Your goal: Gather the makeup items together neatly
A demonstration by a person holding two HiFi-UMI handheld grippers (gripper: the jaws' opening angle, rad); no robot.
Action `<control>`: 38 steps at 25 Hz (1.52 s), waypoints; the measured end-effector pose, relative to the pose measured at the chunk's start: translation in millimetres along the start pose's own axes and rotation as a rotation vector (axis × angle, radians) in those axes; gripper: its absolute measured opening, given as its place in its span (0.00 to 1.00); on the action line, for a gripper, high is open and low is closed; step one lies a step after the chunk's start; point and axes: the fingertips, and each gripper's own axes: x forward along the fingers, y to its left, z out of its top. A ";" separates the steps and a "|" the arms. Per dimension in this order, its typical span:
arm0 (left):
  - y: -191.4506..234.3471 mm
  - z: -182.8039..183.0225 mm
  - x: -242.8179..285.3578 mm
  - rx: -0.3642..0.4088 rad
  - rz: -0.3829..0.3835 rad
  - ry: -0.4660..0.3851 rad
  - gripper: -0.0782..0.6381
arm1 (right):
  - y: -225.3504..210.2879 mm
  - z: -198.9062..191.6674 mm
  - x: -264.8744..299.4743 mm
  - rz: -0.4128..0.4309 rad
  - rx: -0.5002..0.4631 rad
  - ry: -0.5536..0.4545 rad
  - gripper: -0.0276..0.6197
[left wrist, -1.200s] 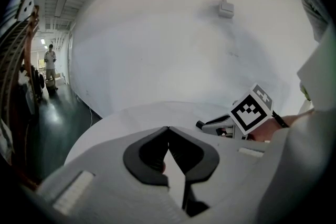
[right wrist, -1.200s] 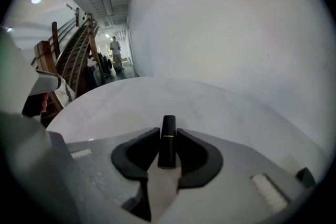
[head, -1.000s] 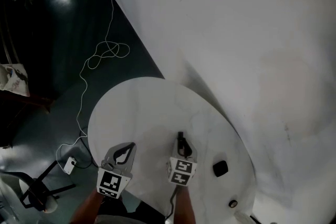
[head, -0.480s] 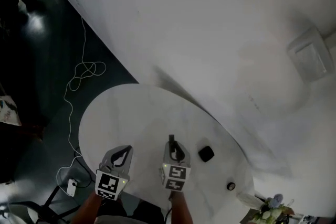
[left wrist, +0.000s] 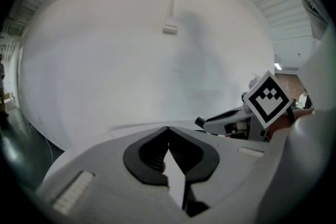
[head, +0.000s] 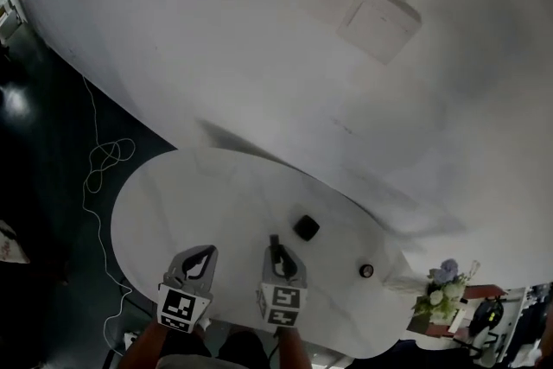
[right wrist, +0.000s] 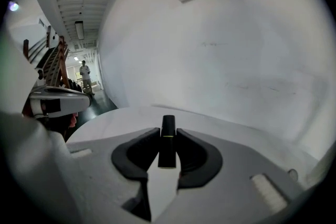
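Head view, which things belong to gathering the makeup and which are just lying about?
Job: black tube clamped in the right gripper; black square case and small round item, both on the table.
Lying about: white cable on the floor; flowers past the table's edge; wall box.

White table [head: 190, 194] — black tube [right wrist: 167, 144], black compact [head: 306, 227], jar [head: 366, 270] seemingly dark.

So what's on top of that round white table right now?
A small black case and a tiny round item lie on the table. The right gripper holds a slim black tube above it. Anything beneath it or the left gripper is covered.
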 end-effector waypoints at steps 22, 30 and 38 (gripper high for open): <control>-144.5 7.0 30.0 0.162 -0.396 0.006 0.12 | -106.7 -81.1 -129.8 -0.380 0.230 -0.023 0.20; -177.4 -24.5 44.8 0.188 -0.474 0.062 0.12 | -124.1 -137.7 -133.8 -0.434 0.292 0.037 0.20; -193.2 -68.9 58.7 0.192 -0.507 0.141 0.12 | -130.2 -190.1 -118.3 -0.429 0.340 0.100 0.20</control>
